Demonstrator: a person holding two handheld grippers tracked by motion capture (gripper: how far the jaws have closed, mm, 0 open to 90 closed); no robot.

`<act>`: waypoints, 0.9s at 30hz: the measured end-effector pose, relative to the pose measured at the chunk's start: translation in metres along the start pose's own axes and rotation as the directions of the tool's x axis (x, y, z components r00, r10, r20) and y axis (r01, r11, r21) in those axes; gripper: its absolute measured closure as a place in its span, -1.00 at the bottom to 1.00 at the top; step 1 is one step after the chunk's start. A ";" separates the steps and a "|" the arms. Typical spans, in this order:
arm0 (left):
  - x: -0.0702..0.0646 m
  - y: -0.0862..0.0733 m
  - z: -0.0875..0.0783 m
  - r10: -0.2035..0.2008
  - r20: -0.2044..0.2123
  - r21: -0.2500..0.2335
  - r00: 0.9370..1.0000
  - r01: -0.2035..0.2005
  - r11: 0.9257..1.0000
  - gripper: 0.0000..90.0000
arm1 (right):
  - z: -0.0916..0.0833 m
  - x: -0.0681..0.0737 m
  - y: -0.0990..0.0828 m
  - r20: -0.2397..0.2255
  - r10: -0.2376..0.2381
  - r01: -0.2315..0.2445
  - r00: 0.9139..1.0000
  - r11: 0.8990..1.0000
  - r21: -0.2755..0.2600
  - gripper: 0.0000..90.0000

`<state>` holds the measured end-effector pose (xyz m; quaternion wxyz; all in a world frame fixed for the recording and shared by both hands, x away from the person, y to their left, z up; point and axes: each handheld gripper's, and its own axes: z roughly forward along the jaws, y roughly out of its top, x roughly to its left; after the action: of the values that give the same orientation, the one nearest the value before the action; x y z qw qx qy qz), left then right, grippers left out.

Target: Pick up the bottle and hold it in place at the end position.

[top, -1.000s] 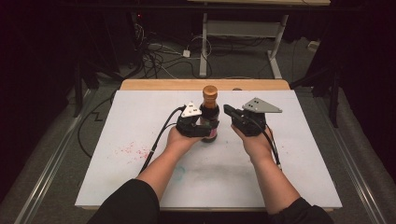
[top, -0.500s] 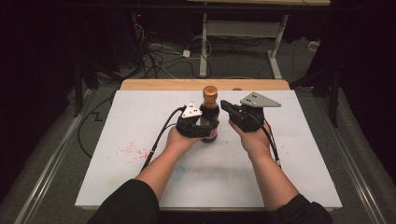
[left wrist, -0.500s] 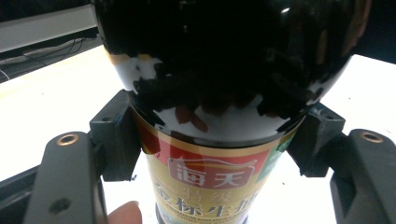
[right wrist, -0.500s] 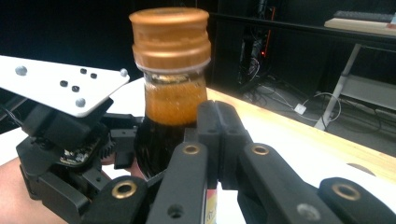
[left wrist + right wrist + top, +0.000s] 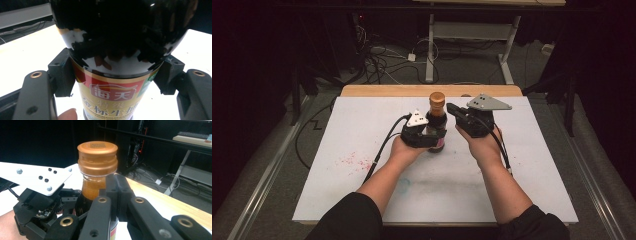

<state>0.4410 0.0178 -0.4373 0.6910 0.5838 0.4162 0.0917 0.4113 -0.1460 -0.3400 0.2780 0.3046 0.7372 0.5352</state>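
The soy sauce bottle (image 5: 117, 50) is glossy dark glass with a smooth printed paper label (image 5: 112, 96) and a satiny copper-coloured cap (image 5: 97, 157); beneath it the table (image 5: 337, 135) is matt white, edged behind by bare wood (image 5: 387, 90), and both grippers look matt black plastic
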 end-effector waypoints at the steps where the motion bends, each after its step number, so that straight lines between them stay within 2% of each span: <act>1: 0.000 0.000 0.000 0.000 0.000 -0.001 1.000 0.000 1.000 -0.37 | 0.000 0.000 0.001 -0.001 -0.005 0.005 1.000 1.000 0.004 1.00; 3: 0.000 0.000 0.000 -0.001 -0.001 -0.003 1.000 0.001 1.000 -0.37 | -0.001 0.001 0.003 0.000 -0.010 0.010 1.000 1.000 0.006 1.00; 4: 0.005 0.000 -0.005 0.079 0.024 0.079 0.997 -0.080 0.994 -0.37 | -0.001 0.001 0.005 0.001 -0.012 0.012 1.000 1.000 0.004 1.00; 5: 0.006 0.001 -0.006 0.091 0.021 0.090 0.996 -0.093 0.992 -0.37 | -0.001 0.001 0.005 0.001 -0.012 0.012 1.000 1.000 0.004 1.00; 6: 0.000 0.000 0.000 0.000 -0.001 -0.006 1.000 0.000 1.000 -0.37 | -0.001 0.002 0.006 0.001 -0.011 0.011 1.000 1.000 0.003 1.00; 23: -0.001 -0.001 0.000 0.006 -0.005 -0.011 1.000 -0.006 1.000 -0.37 | -0.001 0.004 0.017 0.007 -0.044 0.043 0.999 0.999 0.027 1.00; 24: 0.004 -0.001 -0.005 0.088 0.021 0.074 0.996 -0.090 0.993 -0.37 | -0.001 0.004 0.017 0.008 -0.044 0.044 0.999 0.999 0.029 1.00; 25: 0.003 -0.001 -0.005 0.074 0.021 0.060 0.997 -0.075 0.995 -0.37 | -0.001 0.004 0.018 0.010 -0.046 0.046 0.999 0.998 0.033 1.00; 26: 0.005 -0.001 -0.006 0.094 0.016 0.075 0.995 -0.095 0.993 -0.37 | -0.001 0.004 0.018 0.010 -0.049 0.049 0.999 0.998 0.035 1.00; 27: -0.001 -0.002 0.000 0.010 -0.006 -0.011 1.000 -0.010 1.000 -0.37 | -0.001 0.004 0.019 0.012 -0.056 0.055 0.998 0.998 0.038 1.00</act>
<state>0.4399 0.0168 -0.4384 0.6927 0.5816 0.4149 0.0990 0.4108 -0.1387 -0.3220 0.2919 0.2925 0.7534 0.5115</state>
